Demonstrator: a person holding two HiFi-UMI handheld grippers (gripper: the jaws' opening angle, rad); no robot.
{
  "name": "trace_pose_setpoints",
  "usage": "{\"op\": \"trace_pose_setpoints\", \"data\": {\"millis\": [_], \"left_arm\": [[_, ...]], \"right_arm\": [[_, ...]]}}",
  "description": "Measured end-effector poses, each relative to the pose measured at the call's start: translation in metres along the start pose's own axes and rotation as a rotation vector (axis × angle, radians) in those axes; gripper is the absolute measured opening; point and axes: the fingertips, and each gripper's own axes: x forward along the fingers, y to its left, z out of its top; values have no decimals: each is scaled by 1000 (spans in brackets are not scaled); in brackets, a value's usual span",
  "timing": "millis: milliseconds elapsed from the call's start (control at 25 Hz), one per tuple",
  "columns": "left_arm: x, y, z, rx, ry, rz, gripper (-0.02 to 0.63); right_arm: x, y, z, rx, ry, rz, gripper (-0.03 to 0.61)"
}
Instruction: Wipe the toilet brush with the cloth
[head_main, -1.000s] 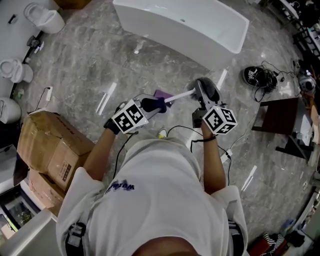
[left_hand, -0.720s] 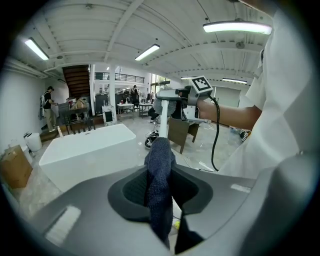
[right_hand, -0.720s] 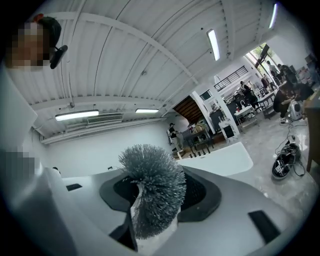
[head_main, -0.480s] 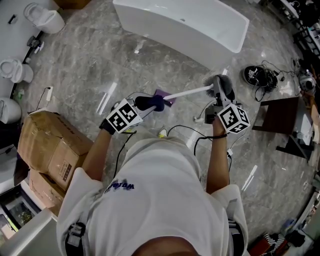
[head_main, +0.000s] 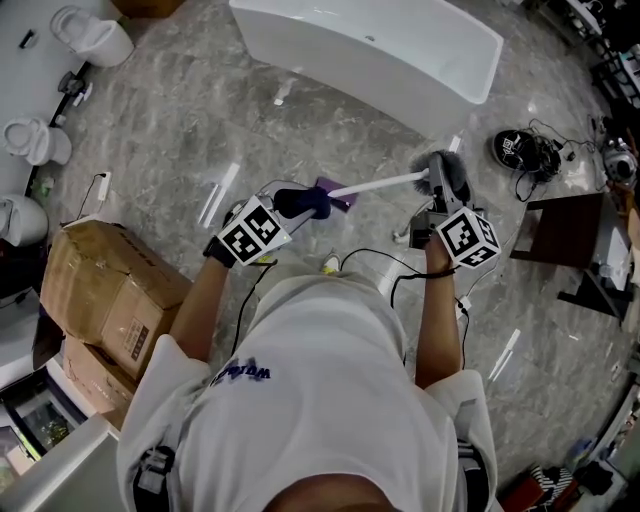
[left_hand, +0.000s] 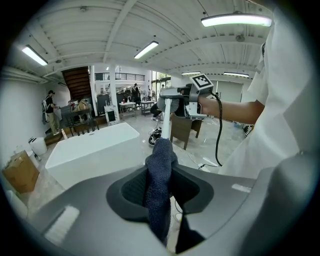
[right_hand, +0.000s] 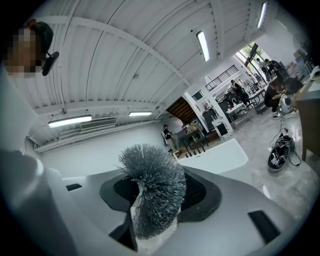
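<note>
The toilet brush has a white handle (head_main: 375, 185) and a grey bristle head (head_main: 446, 172). My right gripper (head_main: 438, 195) is shut on the brush at the head, and the bristles (right_hand: 152, 192) fill its jaws in the right gripper view. A dark blue cloth (head_main: 303, 204) is folded over the handle's other end. My left gripper (head_main: 290, 205) grips that cloth (left_hand: 160, 185), and its jaws have just been opening a little with the cloth still between them. Beyond the cloth, the handle (left_hand: 165, 122) runs to the right gripper (left_hand: 187, 97). A small purple piece (head_main: 331, 192) shows beside the cloth.
A white bathtub (head_main: 370, 50) stands ahead on the marble floor. Cardboard boxes (head_main: 110, 290) are at the left, with toilets (head_main: 30, 140) beyond them. A black bundle with cables (head_main: 520, 150) and a dark table (head_main: 560, 230) sit at the right.
My right gripper moved right with the brush head, pulling the handle through the cloth so more white handle shows between the grippers. The left gripper stayed nearly where it was.
</note>
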Motion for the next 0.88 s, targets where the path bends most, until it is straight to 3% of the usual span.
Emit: {"op": "trace_pose_setpoints", "data": {"millis": [320,640,880], "left_arm": [[0,-5,-5,0,14,-9,106],[6,-13,6,-12,-24,-26,101],[14,-6,-14,-52,-9,-32,101]], "right_arm": [[5,29,-34,4,51,43,211],[12,61,-67,-28,127,103,213],[15,45,-62,-50,134,78,213]]}}
